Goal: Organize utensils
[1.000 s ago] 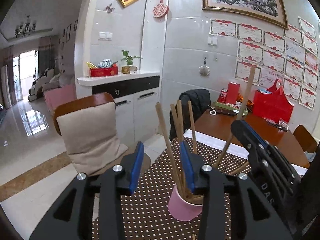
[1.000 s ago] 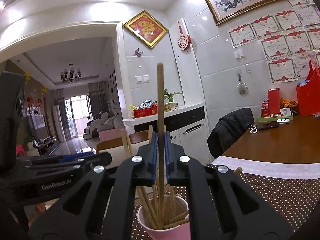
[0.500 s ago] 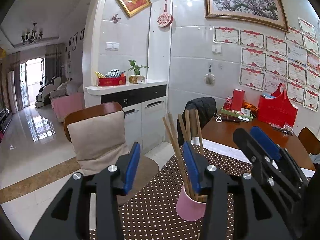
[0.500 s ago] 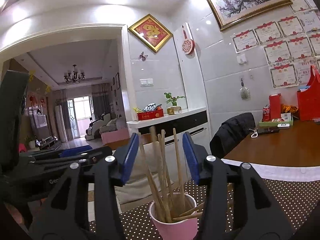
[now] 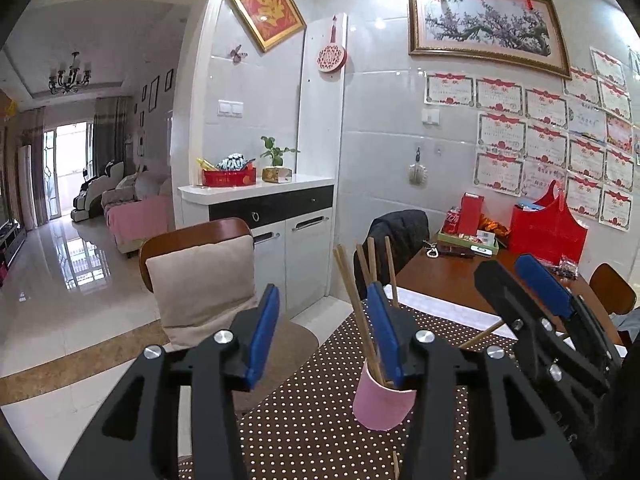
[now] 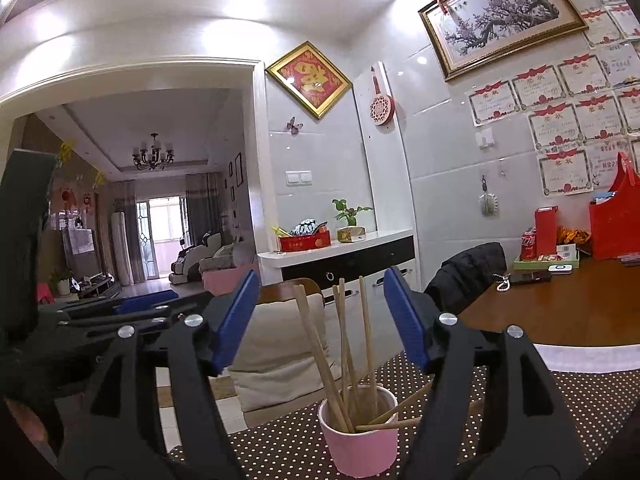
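I am holding both my left fingers (image 5: 320,344) and right fingers (image 6: 320,320) wide apart near the pink cup (image 6: 360,436) of chopsticks (image 6: 344,352) sitting on the dotted surface (image 6: 520,408), and bumping it could be tipping it over.

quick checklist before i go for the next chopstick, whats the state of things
1. Right tool open and holding nothing: ok.
2. Left tool open and holding nothing: ok.
3. Pink cup upright on the dotted mat: ok.
4. Chopsticks seated inside the cup: ok, though two lean low over the rim.
5. Loose chopstick on the mat behind the cup, to collect: cannot tell its full position, the tools hide it.
6. Room between both tools: cannot tell.
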The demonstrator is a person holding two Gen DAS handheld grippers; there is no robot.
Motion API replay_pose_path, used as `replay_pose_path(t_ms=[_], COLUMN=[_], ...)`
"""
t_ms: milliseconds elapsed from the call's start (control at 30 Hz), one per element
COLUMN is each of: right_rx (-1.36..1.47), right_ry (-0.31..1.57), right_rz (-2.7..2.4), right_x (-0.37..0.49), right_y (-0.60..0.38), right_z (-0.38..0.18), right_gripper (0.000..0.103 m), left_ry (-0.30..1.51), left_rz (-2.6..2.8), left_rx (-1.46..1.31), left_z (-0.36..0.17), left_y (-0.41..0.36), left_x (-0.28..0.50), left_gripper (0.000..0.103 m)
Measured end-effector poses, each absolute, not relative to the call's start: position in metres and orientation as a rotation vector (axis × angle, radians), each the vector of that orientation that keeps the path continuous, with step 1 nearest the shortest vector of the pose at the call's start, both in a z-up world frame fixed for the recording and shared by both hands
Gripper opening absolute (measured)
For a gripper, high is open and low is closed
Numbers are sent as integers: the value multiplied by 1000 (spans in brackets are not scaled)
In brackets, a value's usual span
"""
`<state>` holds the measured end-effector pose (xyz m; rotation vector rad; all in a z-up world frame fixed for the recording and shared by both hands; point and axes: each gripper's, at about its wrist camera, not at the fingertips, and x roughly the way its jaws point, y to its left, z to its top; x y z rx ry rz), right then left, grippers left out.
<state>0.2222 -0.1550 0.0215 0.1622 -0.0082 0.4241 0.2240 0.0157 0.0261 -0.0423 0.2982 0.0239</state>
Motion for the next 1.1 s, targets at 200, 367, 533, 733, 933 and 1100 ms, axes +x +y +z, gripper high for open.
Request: replay_pose_path(t_ms=[200, 367, 533, 733, 933, 1100], right_rx=[145, 140, 132, 153, 63, -45], right_ry=[-15, -8, 15, 83, 311, 632], right_rz=[414, 399, 374, 336, 318, 324], right_x=[205, 191, 184, 186, 199, 223], right_y=[-155, -159, -165, -181, -189, -192], right_z=[29, 30, 25, 16, -16, -68], right_gripper=[68, 69, 69, 69, 69, 69], left_ry=[292, 307, 352, 412, 602, 858], left_rz=[21, 9, -10, -30, -110, -206], left_rx=[-53, -48, -62, -43, -31, 7], left_z=[30, 26, 14, -5, -47, -100], left_y=[19, 20, 20, 18, 13, -3], left_x=[206, 196, 196, 199, 213, 233], left_gripper=[46, 47, 52, 52, 52, 52])
